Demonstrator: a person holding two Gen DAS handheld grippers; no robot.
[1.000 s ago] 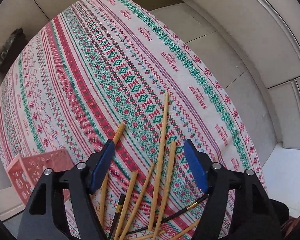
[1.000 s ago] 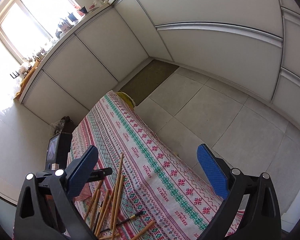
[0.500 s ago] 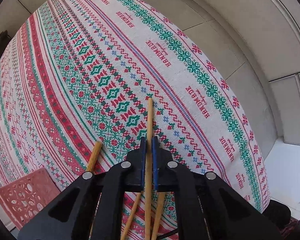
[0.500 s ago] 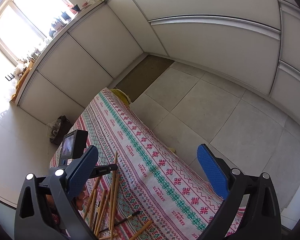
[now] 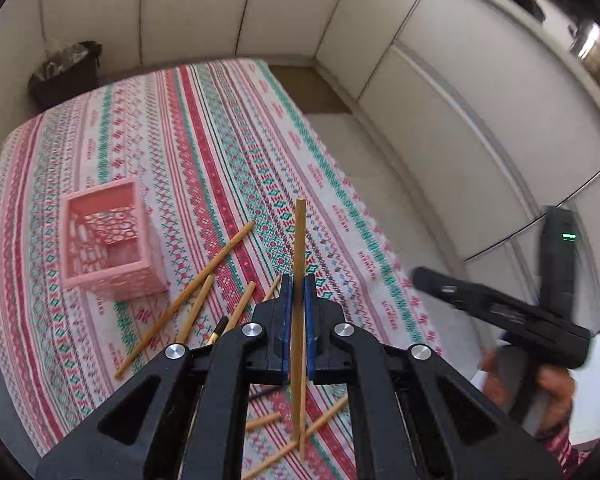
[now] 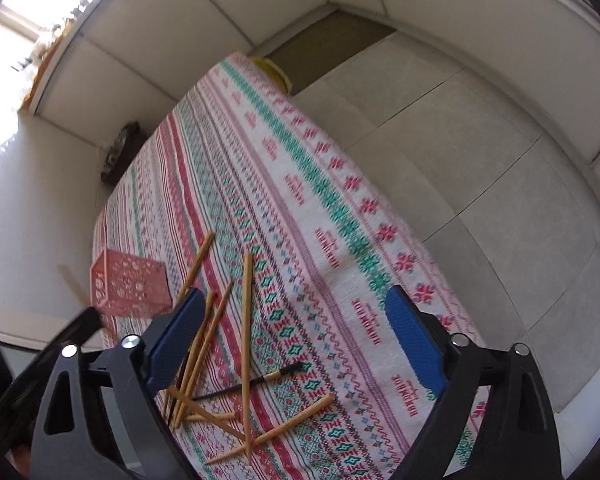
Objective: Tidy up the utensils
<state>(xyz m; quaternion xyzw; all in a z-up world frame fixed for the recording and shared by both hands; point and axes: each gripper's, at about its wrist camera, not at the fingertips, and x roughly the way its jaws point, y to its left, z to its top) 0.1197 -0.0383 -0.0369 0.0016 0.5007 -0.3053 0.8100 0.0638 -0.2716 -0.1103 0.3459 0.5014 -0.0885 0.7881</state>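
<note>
A: Lifted since half a second ago: left gripper (image 5: 296,300) now carries the stick (image 5: 299,248) clear of the cloth (image 5: 204,128), blue pads clamped on its shaft.

B: Crate (image 5: 108,240)?

A: Pink, upright on the cloth, left of the held stick. Loose sticks (image 6: 204,328) lie scattered beside it, a black brush (image 6: 260,380) among them (crossed under one stick).

B: Right gripper (image 6: 296,344)?

A: Fingers spread wide, holding nothing, above the pile. Motion blur; contact with sticks possibly none.
</note>
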